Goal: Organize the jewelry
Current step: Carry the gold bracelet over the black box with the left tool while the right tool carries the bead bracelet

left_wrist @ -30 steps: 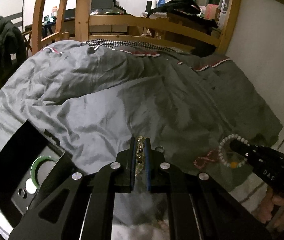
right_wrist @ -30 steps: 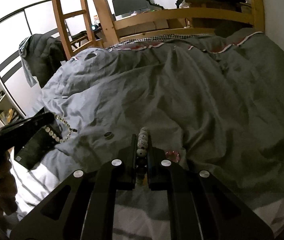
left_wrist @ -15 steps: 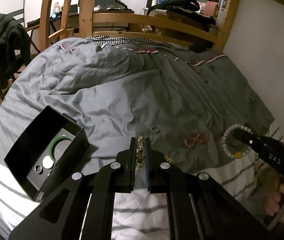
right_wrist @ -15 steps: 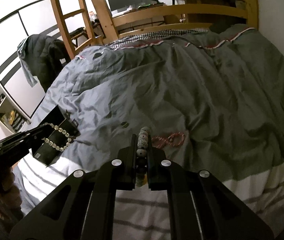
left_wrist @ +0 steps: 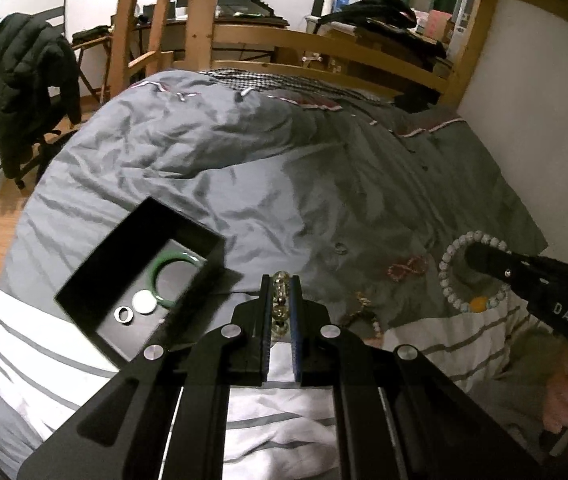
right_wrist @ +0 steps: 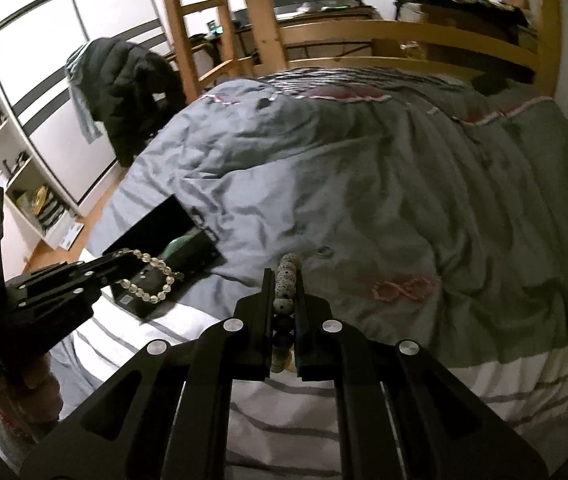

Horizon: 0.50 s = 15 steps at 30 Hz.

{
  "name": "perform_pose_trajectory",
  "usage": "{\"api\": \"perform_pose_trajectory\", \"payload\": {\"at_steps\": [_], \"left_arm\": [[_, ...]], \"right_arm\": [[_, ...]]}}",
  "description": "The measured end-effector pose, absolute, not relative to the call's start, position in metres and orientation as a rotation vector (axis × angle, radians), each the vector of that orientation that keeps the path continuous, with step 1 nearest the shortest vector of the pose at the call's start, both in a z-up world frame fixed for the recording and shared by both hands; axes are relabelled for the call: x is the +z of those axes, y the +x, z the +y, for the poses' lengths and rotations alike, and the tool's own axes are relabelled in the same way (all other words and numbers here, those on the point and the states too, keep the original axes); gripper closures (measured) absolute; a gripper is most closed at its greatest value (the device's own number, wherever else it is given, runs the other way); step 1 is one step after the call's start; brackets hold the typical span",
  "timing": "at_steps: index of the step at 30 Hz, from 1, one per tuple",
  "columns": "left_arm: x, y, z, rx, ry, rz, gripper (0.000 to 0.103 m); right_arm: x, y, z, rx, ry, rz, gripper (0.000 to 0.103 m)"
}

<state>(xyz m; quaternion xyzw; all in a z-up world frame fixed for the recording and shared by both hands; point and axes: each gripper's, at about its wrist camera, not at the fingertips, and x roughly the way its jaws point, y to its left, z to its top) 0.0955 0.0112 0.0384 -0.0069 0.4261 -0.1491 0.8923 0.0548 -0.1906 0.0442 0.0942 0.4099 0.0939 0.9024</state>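
My left gripper [left_wrist: 280,282] is shut on a clear-bead bracelet [left_wrist: 279,300], held above the bed's near edge, just right of an open black box [left_wrist: 96,280]. In the box lie a green bangle [left_wrist: 172,276], a white disc [left_wrist: 144,302] and a silver ring [left_wrist: 123,314]. My right gripper [right_wrist: 286,276] is shut on a speckled white-bead bracelet [right_wrist: 287,280]; in the left wrist view this bracelet [left_wrist: 449,280] hangs as a loop with one orange bead. On the grey duvet [left_wrist: 244,168] lie a red bracelet [right_wrist: 401,289] and a small ring [right_wrist: 325,251].
A dark beaded piece [left_wrist: 363,312] lies at the duvet's edge on the striped sheet [left_wrist: 44,344]. A wooden ladder [left_wrist: 152,28] and bed rail [left_wrist: 323,44] stand at the far end. A jacket hangs over a chair [left_wrist: 32,80] on the left. A white wall borders the right side.
Both grippers have lifted and drawn back from the duvet, each keeping its bracelet. The black box and the striped sheet have come further into view.
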Motion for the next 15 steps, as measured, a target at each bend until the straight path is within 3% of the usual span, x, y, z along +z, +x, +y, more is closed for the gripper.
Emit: {"api": "perform_pose_trajectory", "payload": {"at_steps": [15], "left_arm": [[0.036, 0.124, 0.097, -0.193, -0.093, 0.912, 0.095]], "right_arm": [[0.042, 0.119, -0.082, 0.298, 0.076, 0.917, 0.094]]}}
